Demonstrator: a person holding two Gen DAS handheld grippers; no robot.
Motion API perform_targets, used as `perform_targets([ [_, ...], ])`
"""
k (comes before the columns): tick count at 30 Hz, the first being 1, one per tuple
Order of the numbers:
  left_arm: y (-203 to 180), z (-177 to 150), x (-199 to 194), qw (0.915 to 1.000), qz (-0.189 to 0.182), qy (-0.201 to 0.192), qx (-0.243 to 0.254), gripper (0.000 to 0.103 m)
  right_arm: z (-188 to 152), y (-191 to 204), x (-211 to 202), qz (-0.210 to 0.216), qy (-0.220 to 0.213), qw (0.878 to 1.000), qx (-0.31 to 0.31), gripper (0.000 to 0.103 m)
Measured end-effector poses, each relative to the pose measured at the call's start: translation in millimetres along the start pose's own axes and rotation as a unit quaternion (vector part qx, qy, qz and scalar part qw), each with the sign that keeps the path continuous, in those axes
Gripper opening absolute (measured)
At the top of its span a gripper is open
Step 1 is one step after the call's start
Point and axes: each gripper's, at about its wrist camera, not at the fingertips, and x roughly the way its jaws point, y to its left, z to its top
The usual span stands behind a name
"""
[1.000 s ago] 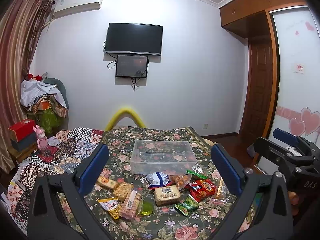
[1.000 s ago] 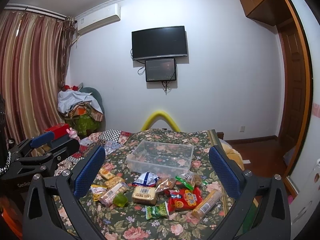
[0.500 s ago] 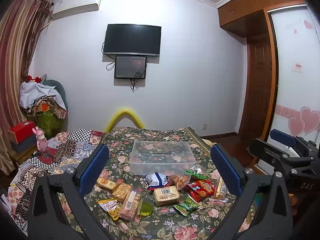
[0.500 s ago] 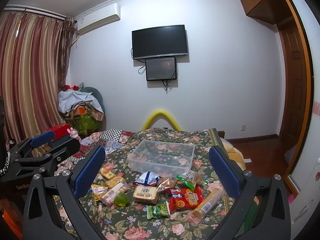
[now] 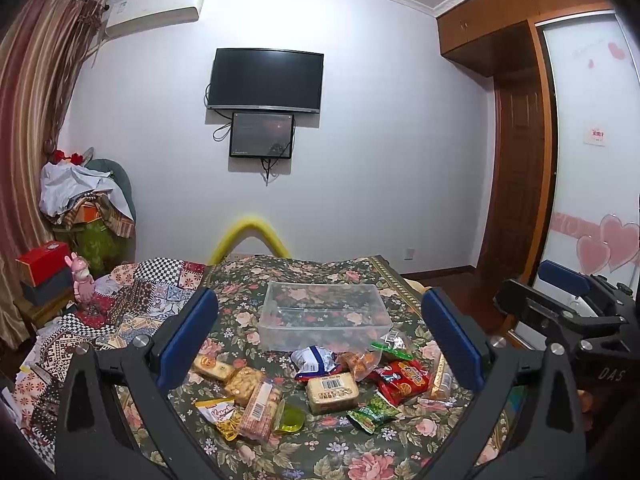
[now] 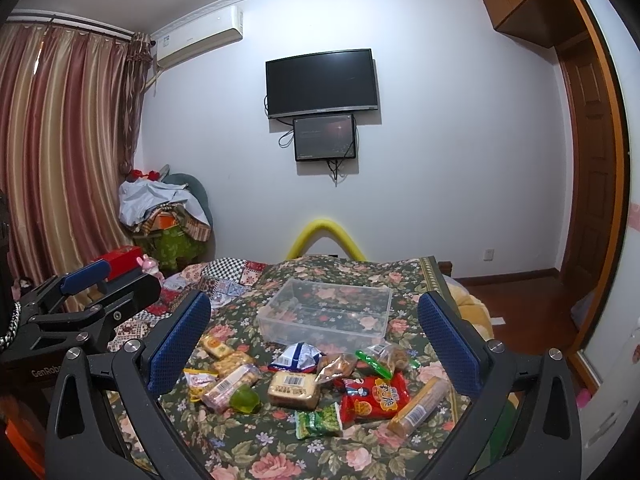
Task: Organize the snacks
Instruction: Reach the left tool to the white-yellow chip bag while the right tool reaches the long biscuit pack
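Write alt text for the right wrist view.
Snack packets lie scattered on a floral cloth in front of an empty clear plastic bin. The open right gripper frames them, holding nothing. The left gripper shows at the left edge, and a dark TV hangs on the far wall.

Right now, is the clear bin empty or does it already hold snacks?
Empty. Through the clear bin only the floral cloth shows, and every snack packet, like the red packet, lies outside in front of it.

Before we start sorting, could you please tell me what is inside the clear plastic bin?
Nothing: the clear plastic bin looks empty, with only the floral cloth showing through its base. Its walls hide nothing.
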Motion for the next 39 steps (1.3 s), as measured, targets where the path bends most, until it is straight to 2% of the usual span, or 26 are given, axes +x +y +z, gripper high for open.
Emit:
perform_targets([
  [15,2.0,-1.5,3.5,1.0000,-0.001,0.006,-0.005,0.103,-0.3,1.4,2.9,0.001,0.004,1.000,0.002,0.103],
  [22,7.7,-9.7,14.7,0.9997,-0.005,0.023,-0.004,0.103,-9.1,-0.7,10.9,-0.001,0.020,1.000,-0.002,0.103],
  [26,21.9,-21.7,27.4,0.9990,-0.001,0.044,-0.008,0.103,-23.5,-11.2,22.8,-0.015,0.052,0.999,-0.010,0.103],
  [29,38.2,-32.0,42.3,0.9970,0.000,0.075,-0.018,0.102,-37.9,-23.6,36.9,-0.035,0.089,0.995,-0.003,0.103],
  [34,65.5,-53.9,67.2,0.9917,0.035,0.122,-0.020,0.091,-58.6,-53.6,58.8,-0.057,0.147,0.987,0.030,0.102],
  [39,92.2,-82.3,91.0,0.9826,0.058,0.175,-0.023,0.087,-76.5,-80.8,75.0,-0.076,0.192,0.976,0.064,0.095],
])
